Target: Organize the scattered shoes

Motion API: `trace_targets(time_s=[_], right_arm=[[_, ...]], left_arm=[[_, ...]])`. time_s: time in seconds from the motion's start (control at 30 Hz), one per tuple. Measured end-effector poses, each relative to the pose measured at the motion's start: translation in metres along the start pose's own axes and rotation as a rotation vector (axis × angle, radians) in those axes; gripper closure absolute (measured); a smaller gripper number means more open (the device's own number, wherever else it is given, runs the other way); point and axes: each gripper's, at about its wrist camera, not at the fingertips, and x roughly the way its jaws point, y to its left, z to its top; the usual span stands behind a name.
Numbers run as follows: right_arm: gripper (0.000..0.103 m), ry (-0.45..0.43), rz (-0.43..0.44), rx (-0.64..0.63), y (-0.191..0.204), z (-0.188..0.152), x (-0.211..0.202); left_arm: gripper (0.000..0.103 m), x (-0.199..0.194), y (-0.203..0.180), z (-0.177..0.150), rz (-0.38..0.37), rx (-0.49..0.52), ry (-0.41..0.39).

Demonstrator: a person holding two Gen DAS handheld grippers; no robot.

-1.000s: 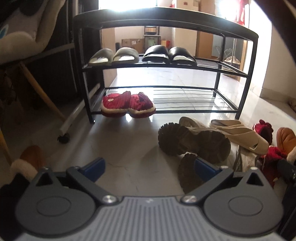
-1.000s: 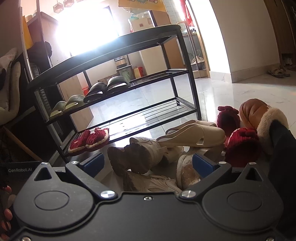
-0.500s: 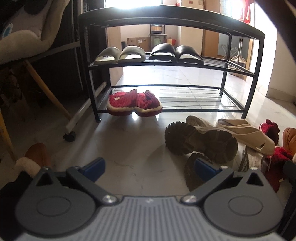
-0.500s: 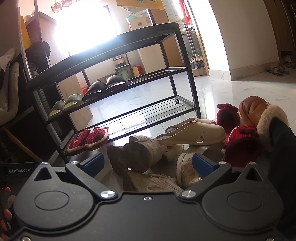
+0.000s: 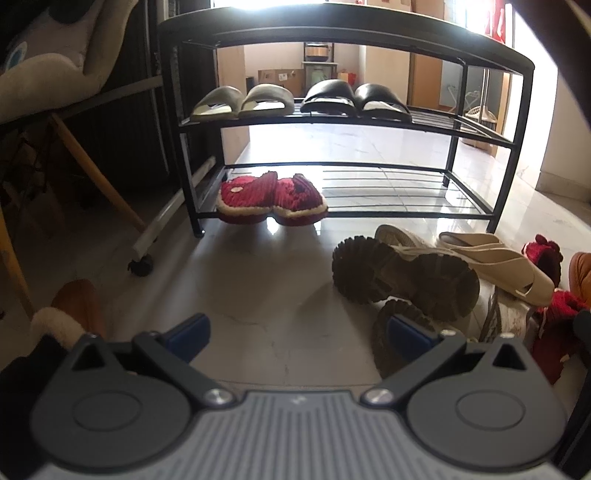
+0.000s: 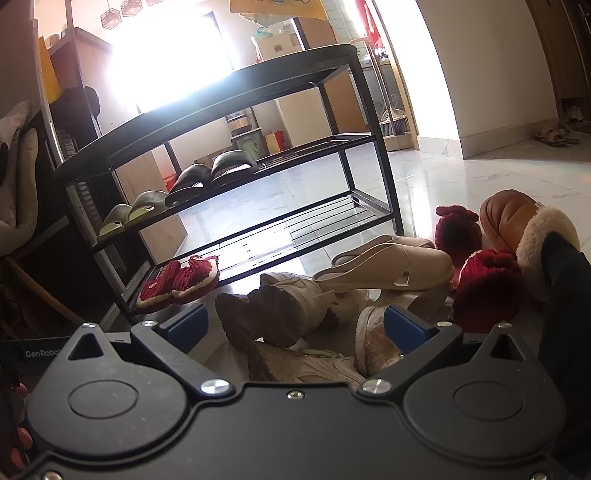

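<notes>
Now my left gripper [image 5: 297, 332] is spread wide over bare floor, gripping nothing. Left to right on the rack [image 5: 347, 27]: grey slides [image 5: 243, 101] and black slides [image 5: 354, 99] on the middle shelf, red slippers [image 5: 271, 199] at the lower shelf's left end. Right of the rack lies a heap: cream sneakers [image 6: 295, 306] tipped sole-out, beige sandals [image 6: 388, 264] across them, red pompom slippers [image 6: 487, 288], a tan fur-lined boot [image 6: 517, 218]. My right gripper [image 6: 295, 326] hangs released before the sneakers.

Both wrist views sit low near the floor — the left faces the shoe rack [image 5: 343, 122] squarely, the right obliquely from its right end; both share the rack [image 6: 229, 166] — upper centre.
</notes>
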Motion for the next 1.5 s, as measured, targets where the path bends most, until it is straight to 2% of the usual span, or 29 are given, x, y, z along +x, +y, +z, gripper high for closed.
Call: trace_targets(time_s=[0.33, 0.5, 0.97, 1.5], right_arm=[[0.0, 0.006, 0.003, -0.01, 0.004, 0.001, 0.0], [0.0, 0.006, -0.005, -0.023, 0.005, 0.002, 0.002], [0.0, 0.056, -0.069, -0.095, 0.011, 0.027, 0.029], [0.0, 0.091, -0.079, -0.129, 0.006, 0.033, 0.047]], left_arm=[[0.0, 0.004, 0.0, 0.007, 0.014, -0.015, 0.006], [0.0, 0.003, 0.003, 0.0, 0.013, -0.013, 0.002], [0.0, 0.005, -0.012, 0.004, 0.009, 0.006, -0.004], [0.0, 0.018, -0.032, 0.009, 0.012, 0.03, 0.013]])
